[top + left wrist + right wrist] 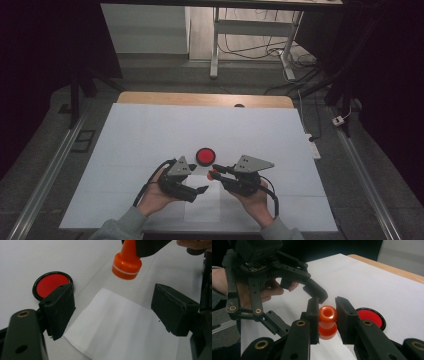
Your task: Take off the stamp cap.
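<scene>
High view, left to right: the left gripper [200,190] sits low and left of centre in the frame, in the person's left hand [156,196], jaws spread apart with nothing between them, tips over the small white paper sheet [202,205] near the bottom centre. Just above centre-bottom lies the round red ink pad [204,156] in its black rim, flat on the large white table cover [150,135]. Right of it the right gripper [214,174], in the right hand [257,199], is clamped on the orange stamp [212,175]; the stamp is just below and right of the ink pad, apart from it.

Left gripper view: ink pad [52,285] at left middle, behind the left jaw; paper sheet [125,327] across the lower centre between the wide-open jaws; orange stamp [127,263] at top centre, flat base facing down, off the table above the paper's far edge, its handle gripped by dark jaws.

Right gripper view: left gripper [313,298] at upper left, open; stamp [327,321] at centre, pinched by its knob between the two jaws; ink pad [369,317] right of centre.
</scene>
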Motion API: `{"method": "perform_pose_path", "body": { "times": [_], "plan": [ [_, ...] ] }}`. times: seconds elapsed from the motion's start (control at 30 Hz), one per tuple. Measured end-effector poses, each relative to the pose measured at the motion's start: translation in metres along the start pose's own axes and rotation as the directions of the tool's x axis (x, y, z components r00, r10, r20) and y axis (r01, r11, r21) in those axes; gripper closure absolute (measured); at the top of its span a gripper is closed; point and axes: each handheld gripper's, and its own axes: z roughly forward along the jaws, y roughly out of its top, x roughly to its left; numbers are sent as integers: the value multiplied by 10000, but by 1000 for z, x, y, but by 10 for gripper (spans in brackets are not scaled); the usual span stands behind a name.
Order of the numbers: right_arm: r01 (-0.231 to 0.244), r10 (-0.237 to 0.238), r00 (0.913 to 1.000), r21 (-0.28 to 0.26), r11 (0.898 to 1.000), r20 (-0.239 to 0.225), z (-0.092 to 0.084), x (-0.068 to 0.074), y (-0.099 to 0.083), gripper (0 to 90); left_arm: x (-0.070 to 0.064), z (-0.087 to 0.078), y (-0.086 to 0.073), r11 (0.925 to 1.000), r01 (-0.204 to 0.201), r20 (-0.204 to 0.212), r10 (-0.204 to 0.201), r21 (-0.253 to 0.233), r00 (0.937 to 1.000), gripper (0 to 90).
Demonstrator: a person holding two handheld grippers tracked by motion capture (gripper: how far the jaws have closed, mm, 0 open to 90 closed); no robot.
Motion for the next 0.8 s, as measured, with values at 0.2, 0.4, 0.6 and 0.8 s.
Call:
{"method": "perform_pose_path", "body": {
  "times": [0.2,0.4,0.6,0.8],
  "plan": [
    [1,-1,10000,13,10000,-10,2,0,-1,719,-3,3,1,10000,-56,27,56,55,10000,198],
    [21,-21,10000,26,10000,0,2,1,-1,720,-6,6,3,9999,85,251,-84,-59,9996,206],
    [50,-50,10000,84,10000,-21,3,2,-2,719,-8,14,5,9999,-21,151,19,128,9999,209],
    [75,-74,10000,90,9999,-50,3,3,-2,719,-9,20,6,9998,-15,64,13,213,10000,213]
  ]
}}
